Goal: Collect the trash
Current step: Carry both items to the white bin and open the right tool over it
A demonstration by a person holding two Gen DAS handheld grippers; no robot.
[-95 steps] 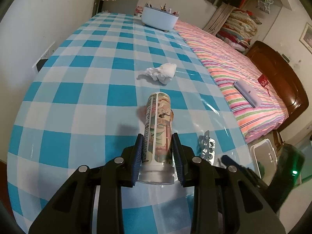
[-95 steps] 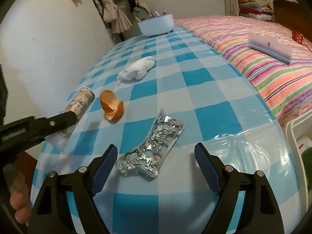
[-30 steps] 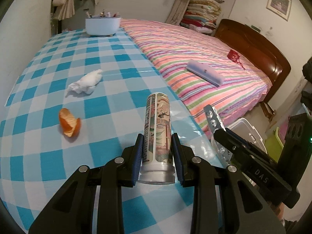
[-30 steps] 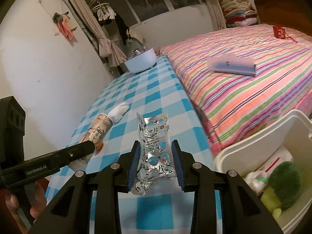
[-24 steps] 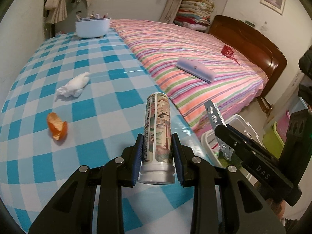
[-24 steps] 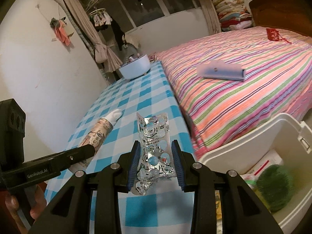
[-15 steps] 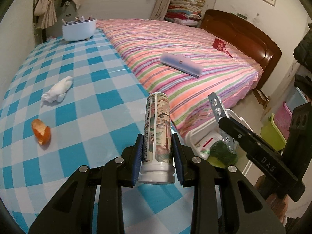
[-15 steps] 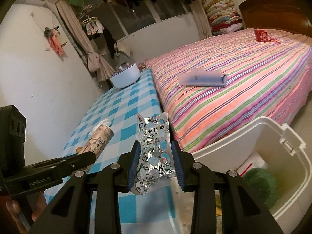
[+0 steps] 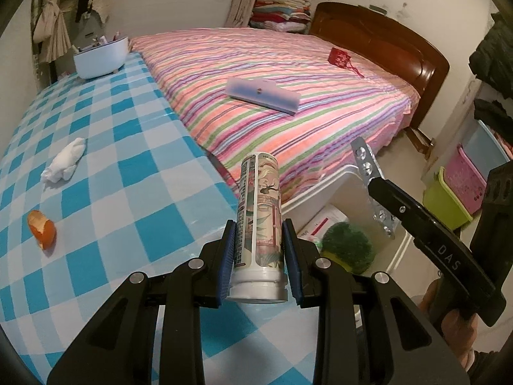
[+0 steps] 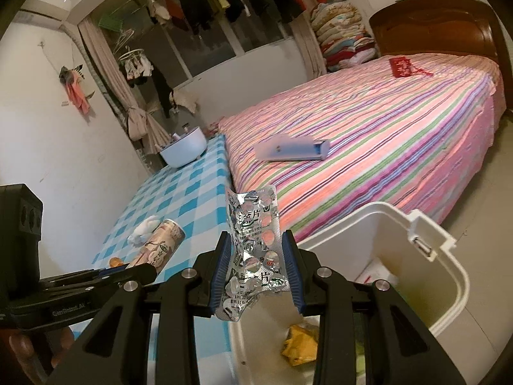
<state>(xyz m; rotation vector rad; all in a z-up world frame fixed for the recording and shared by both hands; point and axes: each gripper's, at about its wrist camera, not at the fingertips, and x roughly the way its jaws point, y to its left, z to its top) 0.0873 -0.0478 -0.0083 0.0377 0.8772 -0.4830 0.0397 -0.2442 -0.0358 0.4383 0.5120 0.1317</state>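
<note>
My left gripper [image 9: 259, 256] is shut on a printed paper tube with a white cap [image 9: 259, 218], held at the right edge of the blue checked table [image 9: 128, 192]. My right gripper [image 10: 256, 268] is shut on a crumpled silver blister pack [image 10: 255, 240], held over the open white bin [image 10: 442, 276] on the floor beside the table. The left wrist view shows the right gripper [image 9: 381, 199] with the blister pack [image 9: 365, 163] above that bin [image 9: 346, 176]. An orange peel [image 9: 41, 229] and a crumpled white tissue [image 9: 65, 160] lie on the table.
The bin holds a green fuzzy thing [image 9: 348, 247], a white packet [image 9: 323, 221] and a yellow wrapper [image 10: 301, 346]. A pale blue tub [image 9: 99, 57] stands at the table's far end. A striped bed [image 9: 288, 80] with a flat blue case [image 9: 263, 94] borders the table. Coloured crates [image 9: 461, 189] sit at right.
Both grippers have swung right, off the table toward the white bin, each keeping its hold. The bin has come fully into view under the blister pack.
</note>
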